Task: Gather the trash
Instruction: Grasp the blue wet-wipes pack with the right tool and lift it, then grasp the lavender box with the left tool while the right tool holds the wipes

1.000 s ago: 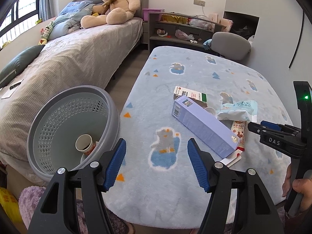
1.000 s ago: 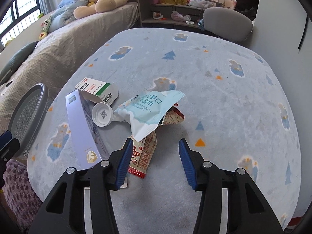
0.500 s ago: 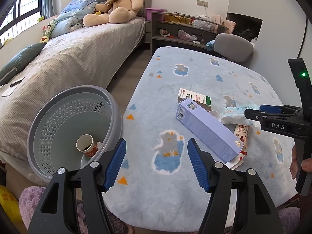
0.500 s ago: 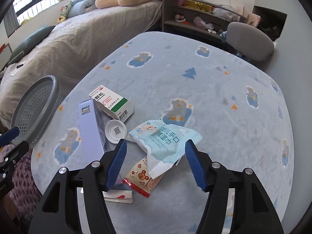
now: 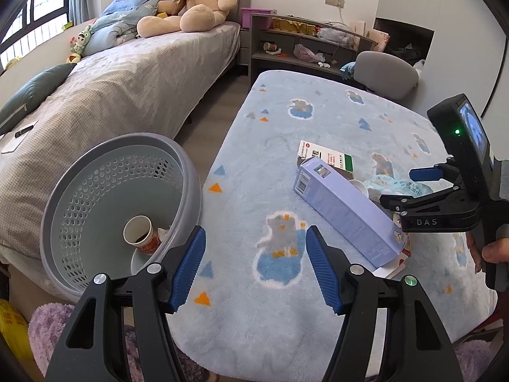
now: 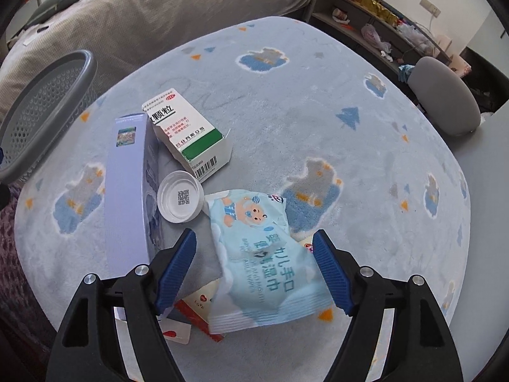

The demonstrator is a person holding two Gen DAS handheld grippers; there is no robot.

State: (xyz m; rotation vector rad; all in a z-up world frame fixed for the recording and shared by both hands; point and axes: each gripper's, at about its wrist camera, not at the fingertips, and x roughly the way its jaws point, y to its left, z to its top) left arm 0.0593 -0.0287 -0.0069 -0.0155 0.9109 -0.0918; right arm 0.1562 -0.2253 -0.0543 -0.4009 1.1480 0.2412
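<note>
Trash lies on a blue fleece-covered table (image 6: 366, 165): a long lilac box (image 6: 128, 191) (image 5: 346, 211), a white and green medicine box (image 6: 187, 133) (image 5: 324, 156), a white lid (image 6: 180, 196), a light blue wet-wipe packet (image 6: 264, 261) and red wrappers (image 6: 197, 318) beneath it. My right gripper (image 6: 254, 267) is open, its fingers on either side of the wipe packet, just above it. My left gripper (image 5: 254, 264) is open and empty over the table's near edge, beside a grey perforated basket (image 5: 105, 197) holding a paper cup (image 5: 140, 234).
A bed (image 5: 111, 89) with a teddy bear (image 5: 191, 3) runs along the left. A grey shelf unit (image 5: 302, 44) and a grey chair (image 5: 385, 74) stand beyond the table. The basket also shows at the left in the right wrist view (image 6: 41, 108).
My right gripper has moved forward and down over the trash pile, so the wipe packet now lies between its fingers. My left gripper has stayed open and drawn back slightly.
</note>
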